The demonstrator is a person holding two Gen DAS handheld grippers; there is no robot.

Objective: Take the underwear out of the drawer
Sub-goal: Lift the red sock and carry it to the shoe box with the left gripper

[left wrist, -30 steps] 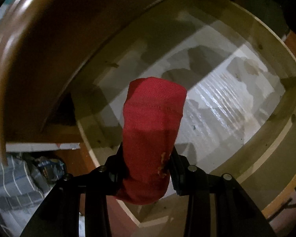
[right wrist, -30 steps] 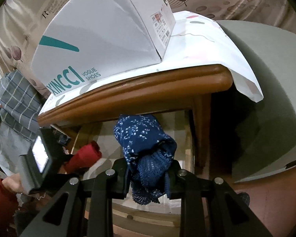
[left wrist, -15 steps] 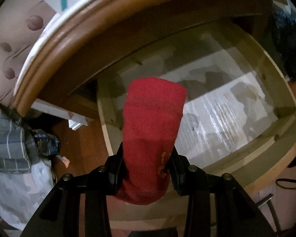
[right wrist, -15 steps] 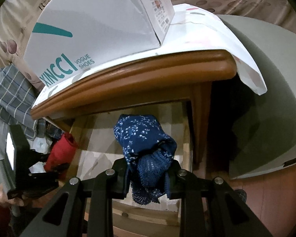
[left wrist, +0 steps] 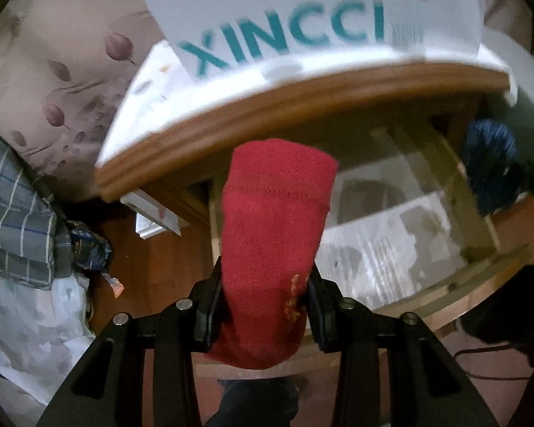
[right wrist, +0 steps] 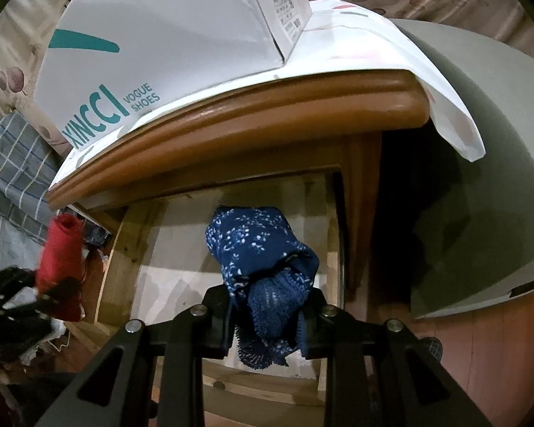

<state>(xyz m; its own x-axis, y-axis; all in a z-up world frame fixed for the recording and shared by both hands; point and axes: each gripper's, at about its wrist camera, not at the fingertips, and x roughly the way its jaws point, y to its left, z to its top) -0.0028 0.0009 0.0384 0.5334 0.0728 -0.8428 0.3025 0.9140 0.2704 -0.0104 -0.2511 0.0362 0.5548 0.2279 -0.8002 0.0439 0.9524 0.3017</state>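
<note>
My left gripper (left wrist: 263,306) is shut on a rolled red underwear (left wrist: 274,235), held up above the left side of the open wooden drawer (left wrist: 480,267). The red roll (right wrist: 58,259) and that gripper also show at the left of the right wrist view. My right gripper (right wrist: 267,316) is shut on a rolled dark blue underwear with a white flower print (right wrist: 260,259), held over the open drawer (right wrist: 121,249). This blue roll (left wrist: 491,163) appears blurred at the right of the left wrist view. The drawer's pale lined bottom (left wrist: 373,245) shows no clothes.
A brown wooden tabletop (right wrist: 267,114) overhangs the drawer, covered with a white sheet and a white XINCCI shoe box (right wrist: 167,35). A plaid cloth (left wrist: 14,213) and bedding lie at the left. A grey-green wall panel (right wrist: 480,178) stands at the right. The floor is red-brown.
My left gripper has risen with the red roll and rolled, so the tabletop and shoe box have come into its view. The right gripper with the blue roll has stayed put.
</note>
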